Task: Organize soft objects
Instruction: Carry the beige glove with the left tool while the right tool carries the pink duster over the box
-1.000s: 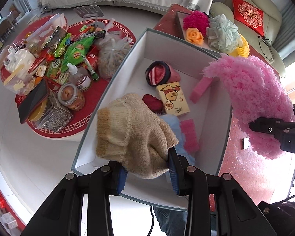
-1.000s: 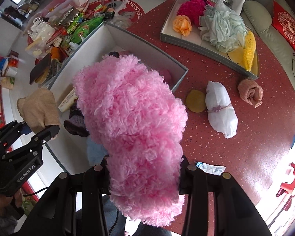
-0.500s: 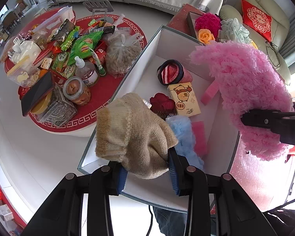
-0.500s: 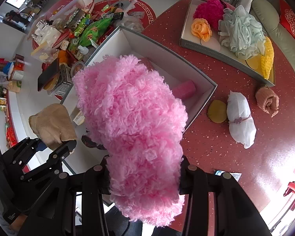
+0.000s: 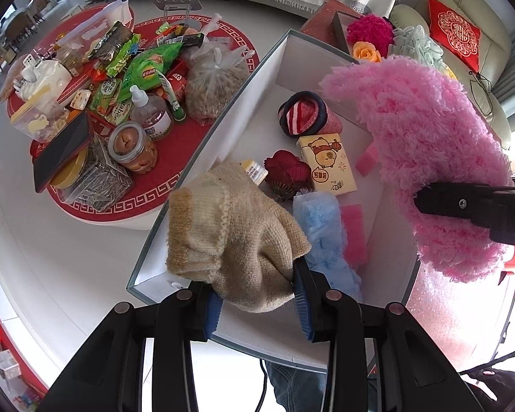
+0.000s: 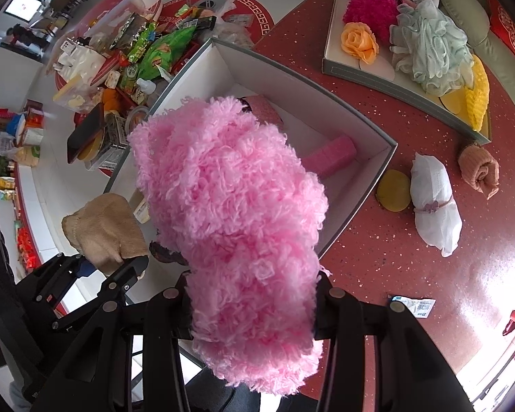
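Observation:
My left gripper (image 5: 257, 304) is shut on a beige knitted glove (image 5: 230, 237) and holds it over the near left corner of a white open box (image 5: 243, 103). My right gripper (image 6: 254, 309) is shut on a fluffy pink mop-like cloth (image 6: 233, 213), held above the box's right side; the cloth also shows in the left wrist view (image 5: 425, 147). The box holds a striped rolled sock (image 5: 302, 113), a cartoon tissue pack (image 5: 329, 161), a dark red flower (image 5: 286, 170), a blue fuzzy cloth (image 5: 322, 219) and pink sponges (image 5: 355, 237).
A shallow tray (image 6: 370, 79) at the back holds a magenta pompom, an orange rose, a green bath puff and yellow items. On the red table (image 6: 412, 261) lie a white bundle (image 6: 432, 199), a yellow disc (image 6: 393, 190) and a rolled peach towel (image 6: 479, 170). A low red table with snacks (image 5: 120, 103) stands left.
Both grippers have moved left and farther over the box, each keeping its soft object. The pink cloth now hangs over the box's right part.

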{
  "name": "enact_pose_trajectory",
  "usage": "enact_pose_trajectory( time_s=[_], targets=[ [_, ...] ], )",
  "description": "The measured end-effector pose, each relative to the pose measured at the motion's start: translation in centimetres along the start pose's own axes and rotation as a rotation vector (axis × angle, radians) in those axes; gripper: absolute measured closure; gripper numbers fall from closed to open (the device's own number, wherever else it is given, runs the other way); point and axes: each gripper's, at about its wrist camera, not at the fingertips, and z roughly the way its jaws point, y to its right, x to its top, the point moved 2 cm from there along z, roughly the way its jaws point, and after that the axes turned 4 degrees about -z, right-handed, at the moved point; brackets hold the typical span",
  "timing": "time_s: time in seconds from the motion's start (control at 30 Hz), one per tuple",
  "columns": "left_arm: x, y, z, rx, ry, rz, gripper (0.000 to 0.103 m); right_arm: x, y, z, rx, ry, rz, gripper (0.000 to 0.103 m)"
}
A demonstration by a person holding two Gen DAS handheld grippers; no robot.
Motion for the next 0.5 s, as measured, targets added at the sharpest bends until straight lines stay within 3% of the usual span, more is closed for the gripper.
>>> enact_pose_trajectory(
  time_s=[0.5],
  targets=[
    [0.29,0.35,0.39,0.007,-0.009,0.012,0.065,0.72,-0.97,0.67,-0.017,-0.007,-0.028,0.055]
  ],
)
